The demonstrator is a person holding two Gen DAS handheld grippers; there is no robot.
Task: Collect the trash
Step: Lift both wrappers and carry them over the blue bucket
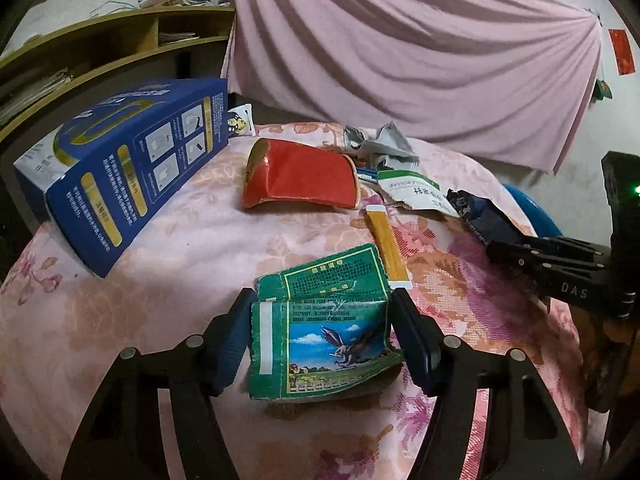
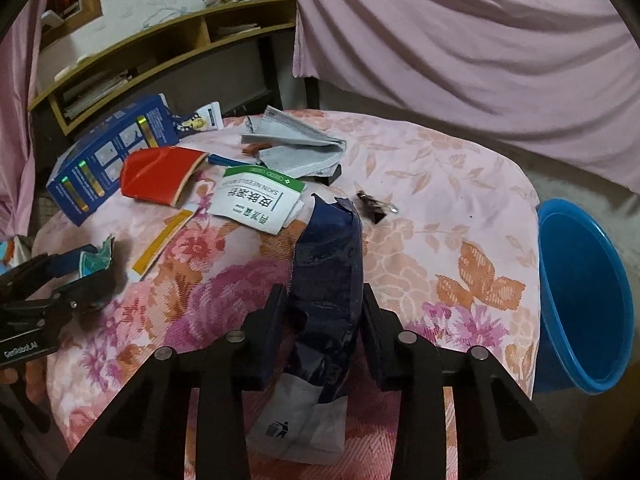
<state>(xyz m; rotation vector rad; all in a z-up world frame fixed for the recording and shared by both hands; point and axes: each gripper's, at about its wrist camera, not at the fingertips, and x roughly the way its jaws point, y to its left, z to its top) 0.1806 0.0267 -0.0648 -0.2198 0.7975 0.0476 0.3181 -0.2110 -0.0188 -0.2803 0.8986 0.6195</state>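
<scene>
We saw the left gripper [image 1: 320, 332] with jaws closed on a green packet [image 1: 320, 340] above the flowered counter [image 1: 192, 240], the right gripper [image 2: 324, 332] with jaws pinching a dark wrapper [image 2: 328, 272], a blue bucket [image 2: 584, 292] beside the counter's right edge.

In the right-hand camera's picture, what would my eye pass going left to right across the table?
Blue box → red pouch → white green-edged packet → dark blue wrapper held in the right gripper → black binder clip → blue bucket beside the table.
</scene>
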